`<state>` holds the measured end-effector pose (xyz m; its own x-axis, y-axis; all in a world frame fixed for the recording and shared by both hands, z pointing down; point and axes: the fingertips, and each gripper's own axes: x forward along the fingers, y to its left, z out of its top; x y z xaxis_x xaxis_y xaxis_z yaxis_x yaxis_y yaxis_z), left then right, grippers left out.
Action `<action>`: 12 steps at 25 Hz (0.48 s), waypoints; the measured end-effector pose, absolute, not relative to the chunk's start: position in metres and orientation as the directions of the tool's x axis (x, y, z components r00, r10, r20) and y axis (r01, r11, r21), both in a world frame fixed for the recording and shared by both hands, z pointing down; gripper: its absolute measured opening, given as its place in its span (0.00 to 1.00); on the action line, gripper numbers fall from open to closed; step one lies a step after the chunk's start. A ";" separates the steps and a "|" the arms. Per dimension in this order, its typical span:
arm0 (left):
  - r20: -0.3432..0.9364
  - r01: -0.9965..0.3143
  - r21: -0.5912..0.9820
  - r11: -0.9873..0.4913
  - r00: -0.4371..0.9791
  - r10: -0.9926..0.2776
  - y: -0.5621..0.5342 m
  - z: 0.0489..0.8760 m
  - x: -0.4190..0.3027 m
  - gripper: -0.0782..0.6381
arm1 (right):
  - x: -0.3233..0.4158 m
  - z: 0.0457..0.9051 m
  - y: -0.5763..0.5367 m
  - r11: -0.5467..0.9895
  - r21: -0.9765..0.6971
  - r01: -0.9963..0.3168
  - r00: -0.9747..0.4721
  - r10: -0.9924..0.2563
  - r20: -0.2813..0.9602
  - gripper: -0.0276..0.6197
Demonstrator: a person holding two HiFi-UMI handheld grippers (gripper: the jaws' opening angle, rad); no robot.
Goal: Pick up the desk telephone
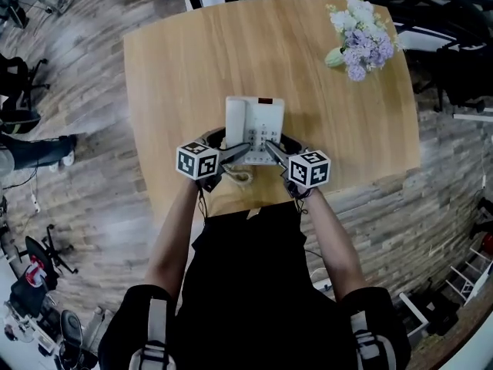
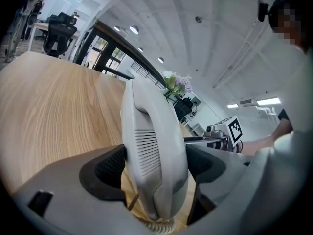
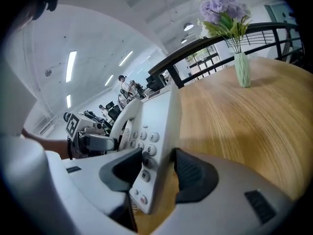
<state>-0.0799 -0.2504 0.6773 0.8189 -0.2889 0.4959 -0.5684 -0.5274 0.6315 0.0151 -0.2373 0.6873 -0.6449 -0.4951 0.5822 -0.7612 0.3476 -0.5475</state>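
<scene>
The left gripper point(image 1: 235, 154) is clamped on the desk telephone point(image 1: 256, 126) from its left side, both pads pressed against the handset point(image 2: 151, 146). The right gripper point(image 1: 274, 154) grips the telephone's right edge, jaws spread wide, one pad on the keypad point(image 3: 145, 142) and the other on the underside. The white telephone sits over the near middle of a wooden table point(image 1: 177, 68) – whether it touches the wood cannot be told. At the far right corner an upright pale green vase point(image 3: 242, 68) holds purple and white flowers point(image 1: 360, 37). Only the right gripper view shows the vase's side; from the head view the blooms cover most of it. Only the head view shows the whole tabletop and the plank floor point(image 1: 100, 199) around it.
</scene>
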 end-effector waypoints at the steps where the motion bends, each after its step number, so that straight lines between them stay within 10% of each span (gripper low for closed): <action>1: 0.490 -0.565 0.631 -0.531 0.821 -0.292 -0.248 0.673 -0.083 0.66 | 0.012 0.683 -0.234 0.346 -0.546 -0.763 -0.642 -0.504 0.578 0.38; 12: 0.468 -0.578 0.572 -0.582 0.813 -0.347 -0.227 0.630 -0.099 0.66 | -0.004 0.640 -0.215 0.404 -0.503 -0.764 -0.643 -0.541 0.542 0.38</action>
<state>-0.0989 -0.2267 0.6296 0.8126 -0.3468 0.4685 -0.5781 -0.5824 0.5715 -0.0037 -0.2154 0.6401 -0.6430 -0.5410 0.5421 -0.7640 0.4035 -0.5035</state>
